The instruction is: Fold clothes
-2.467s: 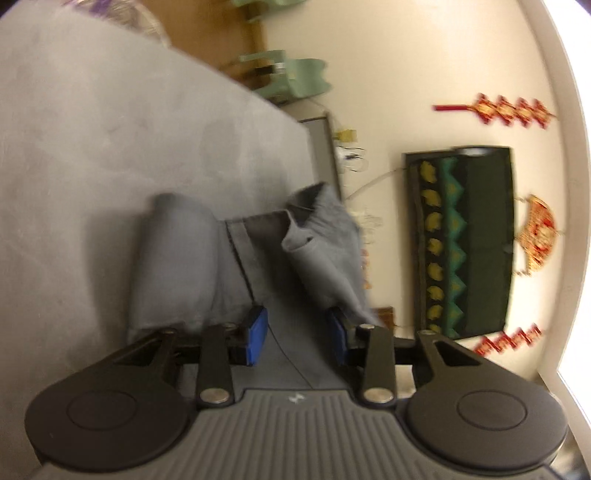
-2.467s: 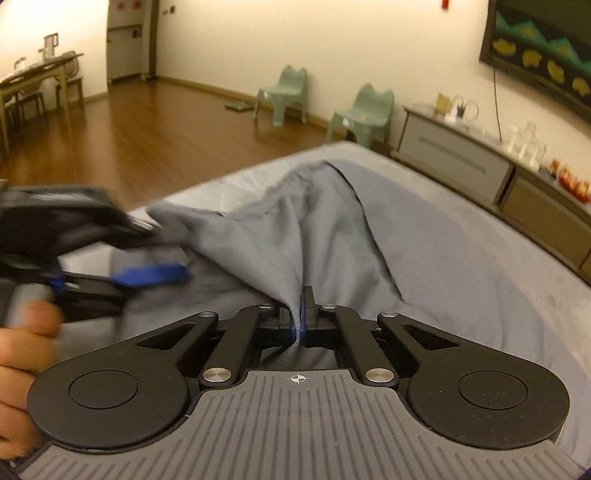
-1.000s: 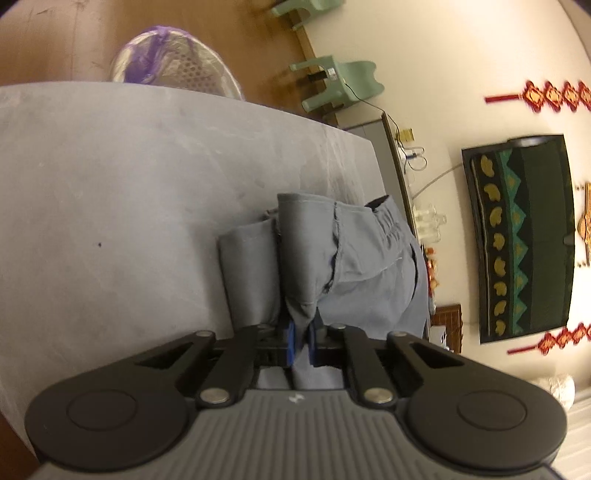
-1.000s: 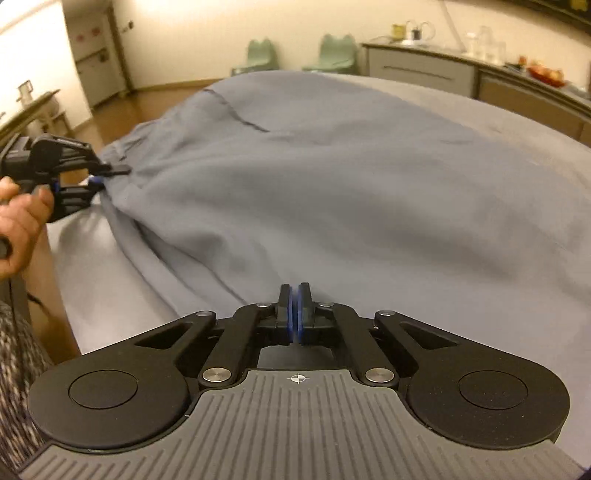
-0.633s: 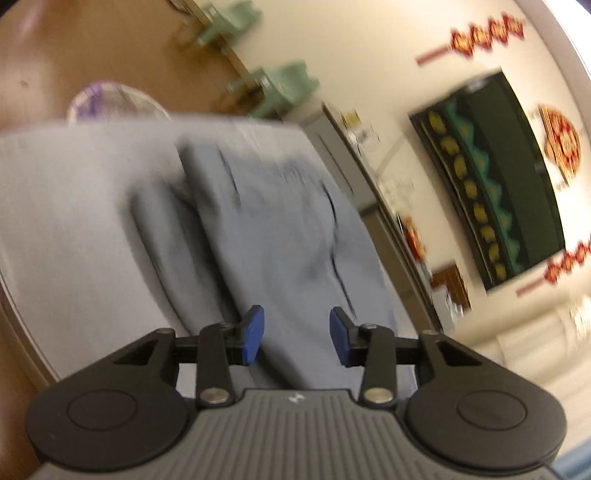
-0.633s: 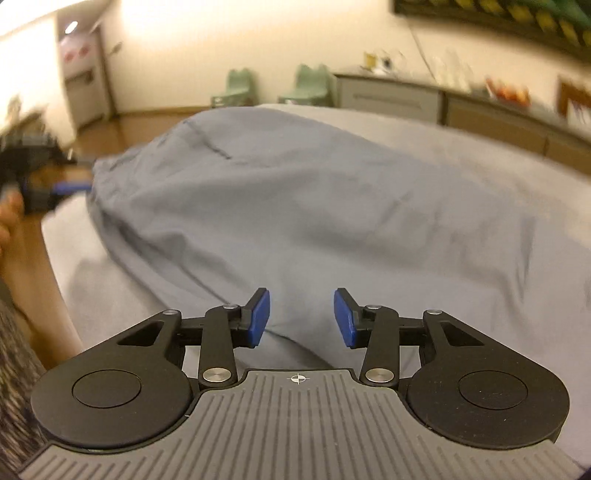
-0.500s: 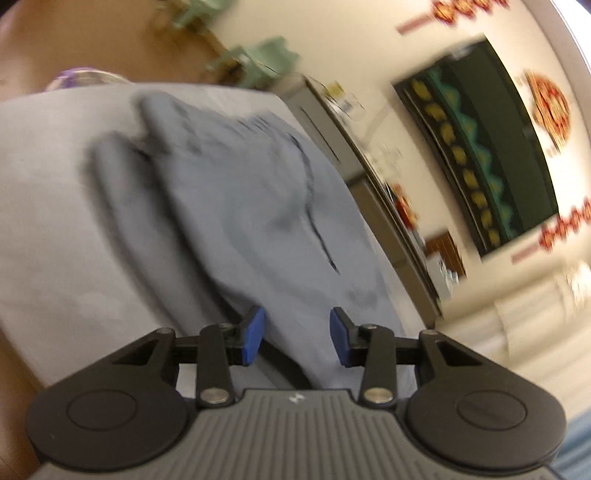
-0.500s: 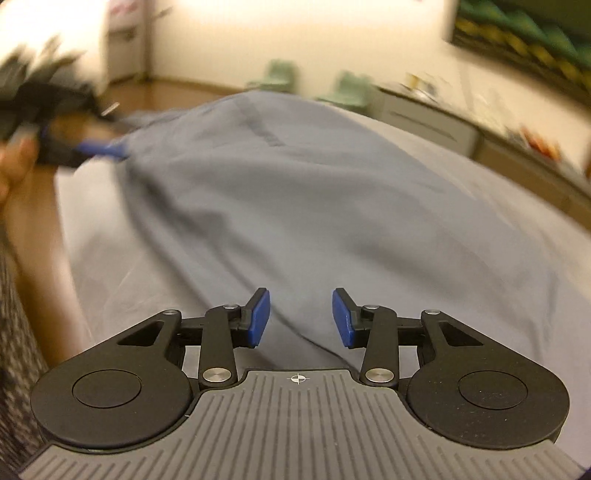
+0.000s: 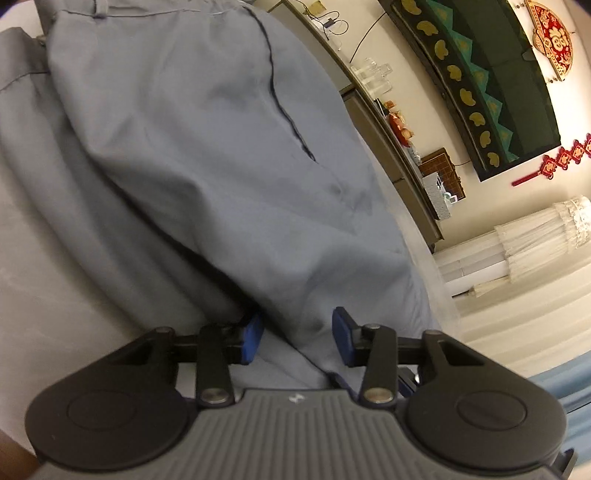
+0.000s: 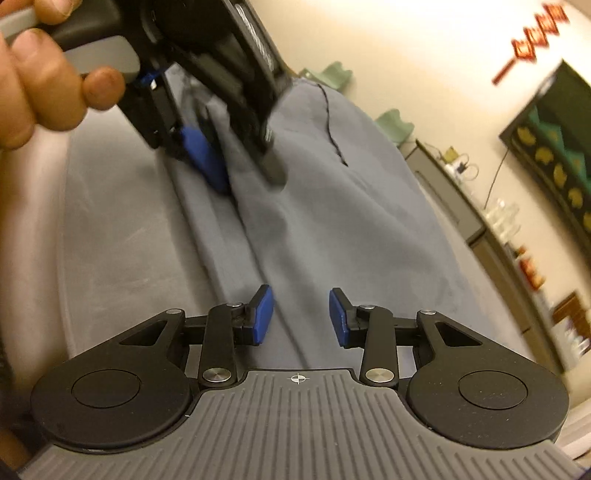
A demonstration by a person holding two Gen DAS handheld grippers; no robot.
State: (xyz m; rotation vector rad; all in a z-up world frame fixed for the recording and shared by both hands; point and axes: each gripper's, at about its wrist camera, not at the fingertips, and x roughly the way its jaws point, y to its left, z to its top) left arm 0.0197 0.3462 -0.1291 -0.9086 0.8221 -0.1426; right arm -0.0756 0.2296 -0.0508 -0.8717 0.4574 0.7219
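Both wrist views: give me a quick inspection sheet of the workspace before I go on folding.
Surface: grey felt-covered table, bare left of the cloth.
Job's things: grey trousers lying spread out, dark pocket seam up.
Clutter: nothing seen on the table.
Grippers: left gripper open over the cloth; right gripper open, holding nothing.
Cables: black cable at the sideboard.
Surroundings: grey sideboard, green chairs, white curtains.

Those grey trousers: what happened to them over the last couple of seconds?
Both grippers were pinching the grey trousers a second ago and have since let go. The left gripper and right gripper are open now, down close over the cloth. The trousers stayed spread on the grey table, folded lengthwise.
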